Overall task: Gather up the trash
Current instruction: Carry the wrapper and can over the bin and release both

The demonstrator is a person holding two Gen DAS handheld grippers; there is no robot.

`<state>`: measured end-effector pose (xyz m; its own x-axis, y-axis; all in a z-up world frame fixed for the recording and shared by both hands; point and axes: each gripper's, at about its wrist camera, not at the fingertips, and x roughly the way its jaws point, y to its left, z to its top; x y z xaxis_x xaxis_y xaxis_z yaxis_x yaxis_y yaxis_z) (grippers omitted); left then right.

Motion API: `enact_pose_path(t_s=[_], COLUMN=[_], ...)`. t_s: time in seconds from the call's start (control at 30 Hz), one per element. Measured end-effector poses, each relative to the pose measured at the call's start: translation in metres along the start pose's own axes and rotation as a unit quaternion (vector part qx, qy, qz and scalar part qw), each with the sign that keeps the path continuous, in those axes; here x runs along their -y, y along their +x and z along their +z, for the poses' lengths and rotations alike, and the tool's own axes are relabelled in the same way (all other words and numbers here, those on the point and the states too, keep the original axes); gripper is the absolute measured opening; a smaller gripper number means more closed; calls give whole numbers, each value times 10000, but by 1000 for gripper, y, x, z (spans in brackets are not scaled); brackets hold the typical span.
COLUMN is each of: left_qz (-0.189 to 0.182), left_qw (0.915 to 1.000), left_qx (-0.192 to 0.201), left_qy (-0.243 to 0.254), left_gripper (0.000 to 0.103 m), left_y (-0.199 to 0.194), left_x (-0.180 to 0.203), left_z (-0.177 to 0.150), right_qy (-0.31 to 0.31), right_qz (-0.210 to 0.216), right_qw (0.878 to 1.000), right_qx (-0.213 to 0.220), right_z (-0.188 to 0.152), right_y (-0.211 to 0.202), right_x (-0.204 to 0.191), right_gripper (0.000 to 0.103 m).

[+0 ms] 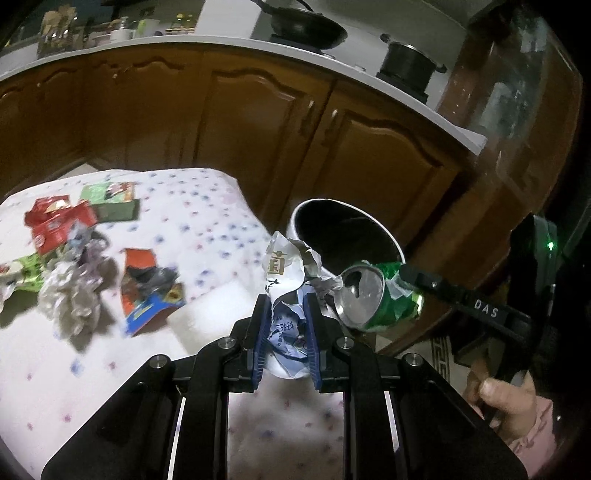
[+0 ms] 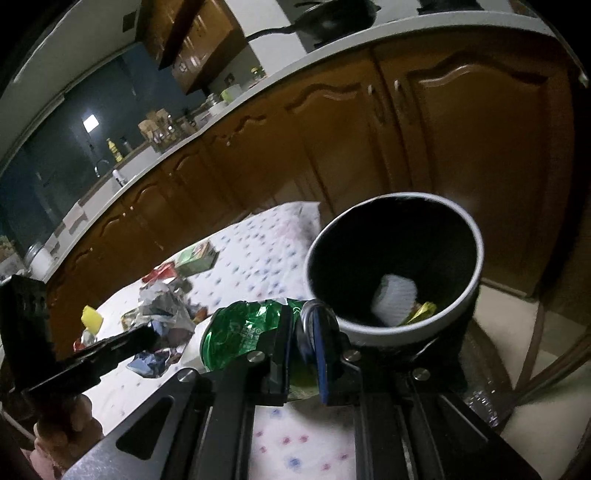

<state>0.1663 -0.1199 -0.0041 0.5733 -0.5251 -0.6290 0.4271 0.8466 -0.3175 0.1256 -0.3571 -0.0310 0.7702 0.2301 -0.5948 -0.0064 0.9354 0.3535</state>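
A table with a white cloth (image 1: 207, 206) dotted in pink and blue holds a green box (image 1: 110, 201), red wrappers (image 1: 55, 221), crumpled paper (image 1: 72, 295) and a torn orange-and-blue packet (image 1: 147, 291).

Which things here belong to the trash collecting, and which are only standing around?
Job: crumpled wrapper in left gripper; crushed green can in right gripper; bin; litter on the table.

Not job: wok, pot, cabinets.
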Motion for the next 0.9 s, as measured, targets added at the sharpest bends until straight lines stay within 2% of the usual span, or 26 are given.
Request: enact_pose_path(t_s=[0.47,0.9], left_qz=[-179,37], left_qw=[9988,9950], left_qx=[-258,-701], left_qy=[377,711], left_gripper=[17,17], left_y=[58,115], left_x=[50,74], left_z=[42,61], right_qy=[-46,-74], right_qz=[-556,-786], right_qw=[9982,9969], right_qx=[197,49], right_z=[41,58], right_y=[1,23], right_x=[48,76], right_gripper=[11,11])
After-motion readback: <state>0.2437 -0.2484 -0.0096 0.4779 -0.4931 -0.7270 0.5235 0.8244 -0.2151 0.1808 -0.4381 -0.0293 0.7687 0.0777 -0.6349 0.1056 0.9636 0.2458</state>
